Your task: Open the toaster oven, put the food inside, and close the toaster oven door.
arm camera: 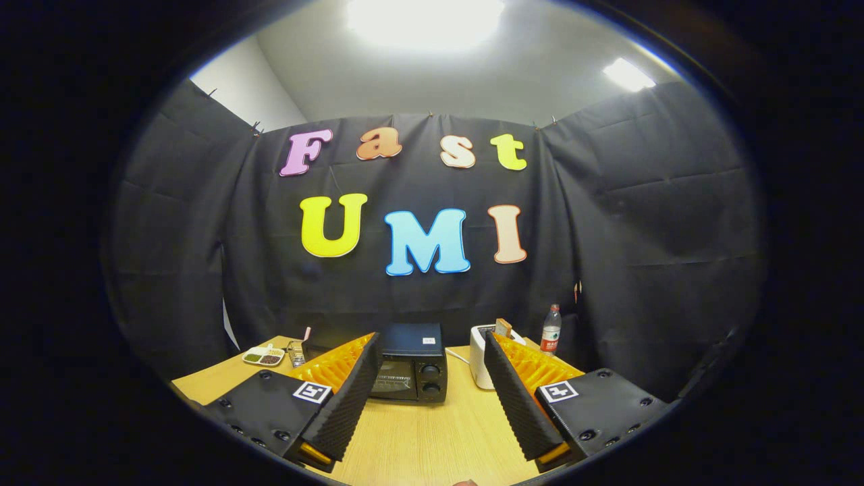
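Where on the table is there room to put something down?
Bare wood lies between the open gripper fingers, ahead of the black toaster oven. It is crowded around the white toaster, the clear plastic bottle and the small white dish.

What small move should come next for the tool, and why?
Probably ease the tool forward toward the toaster oven. Its door looks shut, the oven stands beyond the open, empty fingers on the wooden table, and nothing lies between them, so opening the door comes first.
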Action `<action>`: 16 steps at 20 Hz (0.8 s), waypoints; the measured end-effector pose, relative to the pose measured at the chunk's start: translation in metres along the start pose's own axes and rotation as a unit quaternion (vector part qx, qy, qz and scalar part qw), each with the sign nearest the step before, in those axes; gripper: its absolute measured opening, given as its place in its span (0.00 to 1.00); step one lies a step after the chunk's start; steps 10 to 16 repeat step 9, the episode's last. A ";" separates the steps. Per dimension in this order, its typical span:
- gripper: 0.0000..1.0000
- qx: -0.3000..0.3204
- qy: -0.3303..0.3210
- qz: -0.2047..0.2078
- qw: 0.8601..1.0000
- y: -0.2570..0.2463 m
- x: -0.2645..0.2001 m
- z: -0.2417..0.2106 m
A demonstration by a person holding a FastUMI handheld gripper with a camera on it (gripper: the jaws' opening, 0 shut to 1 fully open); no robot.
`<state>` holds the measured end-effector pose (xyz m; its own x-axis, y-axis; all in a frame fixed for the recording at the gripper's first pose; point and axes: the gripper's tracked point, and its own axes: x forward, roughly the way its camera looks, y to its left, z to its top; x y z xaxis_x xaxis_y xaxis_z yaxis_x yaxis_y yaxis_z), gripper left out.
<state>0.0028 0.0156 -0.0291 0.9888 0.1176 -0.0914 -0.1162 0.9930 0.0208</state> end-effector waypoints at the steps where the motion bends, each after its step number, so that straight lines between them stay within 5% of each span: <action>1: 0.96 0.002 -0.005 -0.001 1.000 -0.002 -0.001 0.002; 16: 0.96 0.021 -0.015 -0.019 0.999 -0.021 -0.002 0.010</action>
